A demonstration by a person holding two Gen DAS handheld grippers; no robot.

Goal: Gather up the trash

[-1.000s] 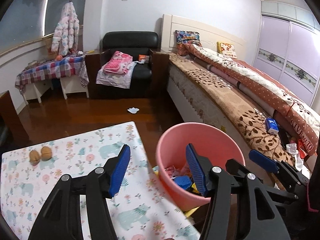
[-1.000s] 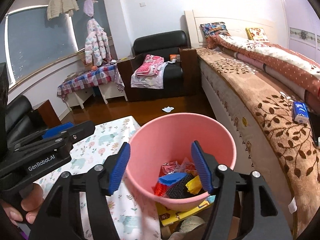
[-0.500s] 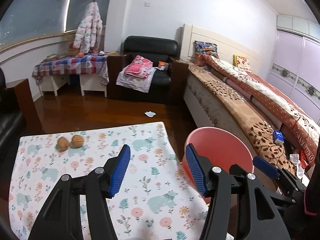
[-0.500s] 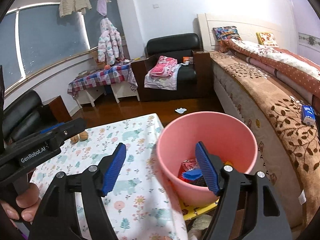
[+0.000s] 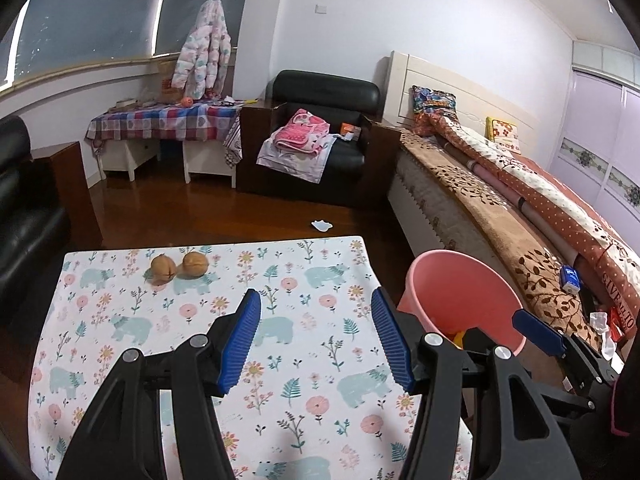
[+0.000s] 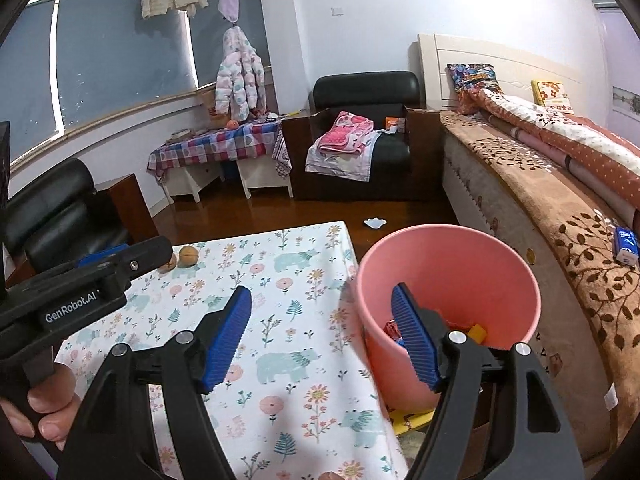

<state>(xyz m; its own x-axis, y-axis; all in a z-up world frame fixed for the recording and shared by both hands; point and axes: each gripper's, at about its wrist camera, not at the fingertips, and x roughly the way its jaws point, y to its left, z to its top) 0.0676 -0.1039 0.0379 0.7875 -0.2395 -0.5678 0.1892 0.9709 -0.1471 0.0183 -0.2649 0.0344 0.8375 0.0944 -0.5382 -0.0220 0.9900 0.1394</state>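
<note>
A pink bin (image 5: 464,292) stands beside the right edge of the table with the floral cloth (image 5: 192,344); in the right wrist view the bin (image 6: 452,272) holds several coloured wrappers (image 6: 476,330). Two brown walnut-like pieces (image 5: 180,267) lie at the table's far left, also in the right wrist view (image 6: 185,257). My left gripper (image 5: 316,336) is open and empty above the table. My right gripper (image 6: 322,332) is open and empty over the table's right edge, its right finger in front of the bin. It shows in the left wrist view (image 5: 536,334).
A bed (image 5: 500,200) with a brown blanket runs along the right, a blue box (image 5: 570,278) on it. A black armchair (image 5: 320,144) with pink cloth stands at the back. A white scrap (image 5: 321,225) lies on the wooden floor. A black sofa (image 5: 24,216) is left.
Both grippers have pulled back and left from over the bin to above the table. The bin has shifted right in both views and more of the table shows.
</note>
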